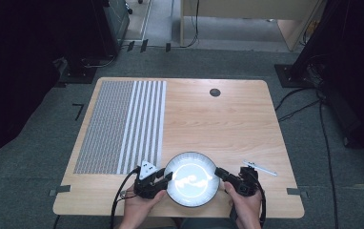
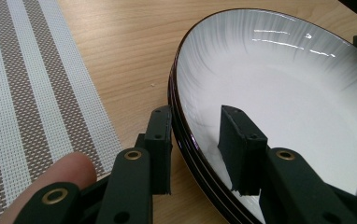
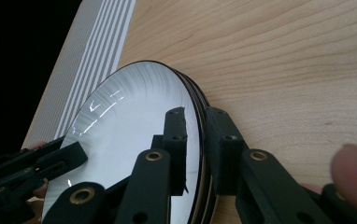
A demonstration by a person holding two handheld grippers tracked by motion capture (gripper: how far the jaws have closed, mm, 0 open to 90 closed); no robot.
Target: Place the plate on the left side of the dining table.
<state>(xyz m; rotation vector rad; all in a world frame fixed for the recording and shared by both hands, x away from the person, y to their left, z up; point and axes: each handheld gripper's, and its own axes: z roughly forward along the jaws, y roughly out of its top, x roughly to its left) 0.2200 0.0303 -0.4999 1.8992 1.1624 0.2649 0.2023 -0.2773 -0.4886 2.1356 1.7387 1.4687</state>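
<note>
High view: a white plate [image 1: 191, 179] sits at the table's [image 1: 227, 124] near edge, right of a striped mat [image 1: 123, 126], a pen [image 1: 260, 168] beside it. Left gripper view: the left gripper [image 2: 197, 149] straddles the rim, jaws apart. Right gripper view: the right gripper [image 3: 199, 149] has its jaws clamped on the opposite rim.

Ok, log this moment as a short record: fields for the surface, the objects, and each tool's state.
surface: wooden table
plate: white with dark rim, near the table's front edge
placemat: striped woven mat, to the left of the plate, apart from it
pen-like item: white, to the right of the plate; type unclear
left tool: jaws straddle the plate's rim with a gap, open
right tool: jaws close either side of the opposite rim; grip unclear
</note>
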